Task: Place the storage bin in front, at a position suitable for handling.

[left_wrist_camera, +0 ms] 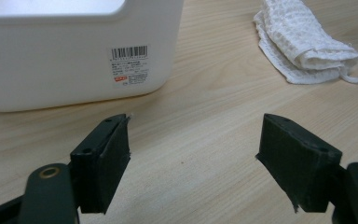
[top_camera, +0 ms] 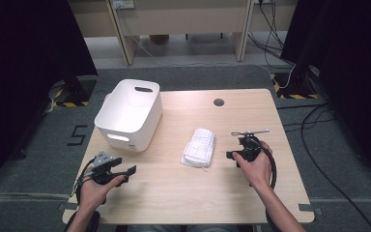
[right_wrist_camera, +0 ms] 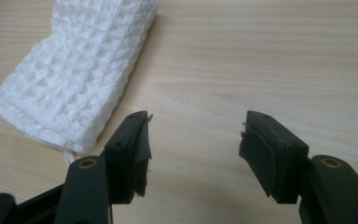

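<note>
High view: fixed above person's side of table (top_camera: 174, 188), faced forward and down, took in whole top with folded towel (top_camera: 199, 147) near centre. Left gripper view: low over tabletop, close, faced towel (left_wrist_camera: 303, 42) from its left, white bin (left_wrist_camera: 74, 56) just ahead. Right gripper view: low, closer, towel (right_wrist_camera: 74, 79) at upper left. Towel was common to all three; bin (top_camera: 130, 113) to high and left gripper views.

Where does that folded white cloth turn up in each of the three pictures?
High view: the folded white cloth lies mid-table, right of the white bin.
Left gripper view: the cloth is at the top right, the bin at the top left.
Right gripper view: the cloth is at the upper left.
Shared landmark: the wooden tabletop.
</note>
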A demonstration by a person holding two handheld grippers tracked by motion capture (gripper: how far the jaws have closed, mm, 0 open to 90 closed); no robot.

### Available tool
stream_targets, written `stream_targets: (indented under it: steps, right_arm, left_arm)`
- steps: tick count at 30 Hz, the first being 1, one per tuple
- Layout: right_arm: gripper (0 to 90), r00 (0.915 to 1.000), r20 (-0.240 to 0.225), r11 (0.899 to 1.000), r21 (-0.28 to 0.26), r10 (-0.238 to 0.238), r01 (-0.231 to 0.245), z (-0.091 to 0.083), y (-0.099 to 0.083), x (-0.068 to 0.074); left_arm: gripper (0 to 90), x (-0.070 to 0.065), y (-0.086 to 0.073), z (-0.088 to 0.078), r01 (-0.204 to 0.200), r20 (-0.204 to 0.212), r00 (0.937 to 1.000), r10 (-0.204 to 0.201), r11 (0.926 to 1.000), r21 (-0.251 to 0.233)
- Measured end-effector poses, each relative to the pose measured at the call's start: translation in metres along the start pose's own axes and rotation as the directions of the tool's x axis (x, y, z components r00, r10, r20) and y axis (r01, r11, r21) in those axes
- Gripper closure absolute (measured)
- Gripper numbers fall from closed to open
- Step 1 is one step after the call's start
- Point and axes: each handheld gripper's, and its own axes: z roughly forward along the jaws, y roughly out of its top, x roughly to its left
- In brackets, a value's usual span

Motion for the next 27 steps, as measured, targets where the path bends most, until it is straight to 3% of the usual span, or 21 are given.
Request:
stream_targets:
  steps: [4,8,14,17,18,20,25,27]
  right_arm:
    - [41.4,1.0000,-0.008,1.000,-0.008,0.006,-0.006,-0.001,0.001,0.003]
    - [41.2,0.9996,-0.026,1.000,-0.015,0.007,-0.008,-0.002,0.005,0.012]
    - [40.5,0.9983,-0.058,1.000,-0.017,-0.002,0.001,0.002,0.013,0.028]
    - [40.3,0.9980,-0.064,1.000,-0.006,-0.002,0.001,0.008,0.017,0.035]
    - [40.3,0.9981,-0.062,1.000,-0.002,-0.002,0.002,0.009,0.018,0.036]
    - [40.1,0.9981,-0.062,1.000,-0.001,-0.003,0.003,0.012,0.021,0.040]
    - [39.4,0.9978,-0.064,1.000,0.002,0.017,-0.017,0.023,0.028,0.045]
    - [39.1,0.9982,-0.057,1.000,0.006,0.016,-0.015,0.029,0.031,0.046]
  left_arm:
    - [24.6,0.003,0.006,-0.004,0.027,-0.002,0.9996,-0.027,0.9995,-0.016]
    - [25.5,0.011,0.022,-0.015,0.106,-0.020,0.9940,-0.108,0.9925,-0.060]
    - [24.2,0.035,0.058,-0.031,0.210,-0.064,0.9732,-0.221,0.9682,-0.136]
    - [23.0,0.052,0.074,-0.034,0.257,-0.091,0.9575,-0.274,0.9532,-0.159]
    - [22.7,0.058,0.079,-0.035,0.265,-0.118,0.9507,-0.287,0.9496,-0.167]
    - [23.1,0.063,0.083,-0.036,0.271,-0.146,0.9438,-0.297,0.9473,-0.170]
    - [23.2,0.073,0.093,-0.034,0.290,-0.170,0.9321,-0.320,0.9400,-0.180]
    - [23.8,0.075,0.097,-0.030,0.288,-0.180,0.9313,-0.316,0.9430,-0.166]
